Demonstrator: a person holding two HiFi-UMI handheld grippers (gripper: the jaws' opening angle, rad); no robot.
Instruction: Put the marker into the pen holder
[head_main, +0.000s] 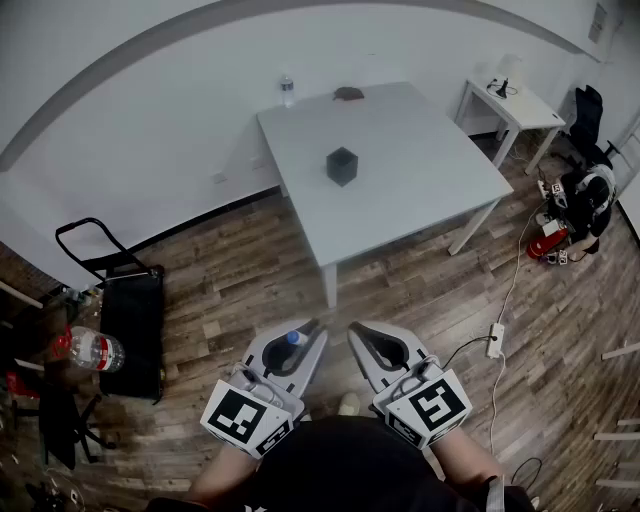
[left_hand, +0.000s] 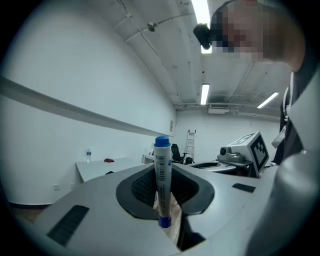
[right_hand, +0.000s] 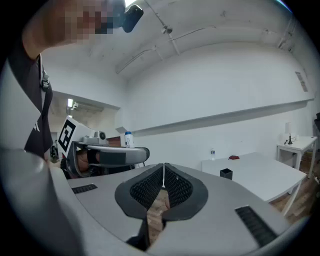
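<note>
Lowest in frame, the grey left gripper (head_main: 303, 332) has its jaws clamped on one white-barrelled marker (left_hand: 162, 175) with blue cap, upright. The grey right gripper (head_main: 358, 332) has its jaws pressed together, empty. One black square pen holder (head_main: 342, 165) stands on the white surface (head_main: 430, 150), upper centre.

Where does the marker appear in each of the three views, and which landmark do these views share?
Head view: low, left of centre; the marker shows its blue cap between the jaws of the left tool.
Left gripper view: centre, the marker stands upright, clamped between the jaws.
Right gripper view: left of centre, its capped top rises above the left tool.
Shared landmark: the white table.
</note>
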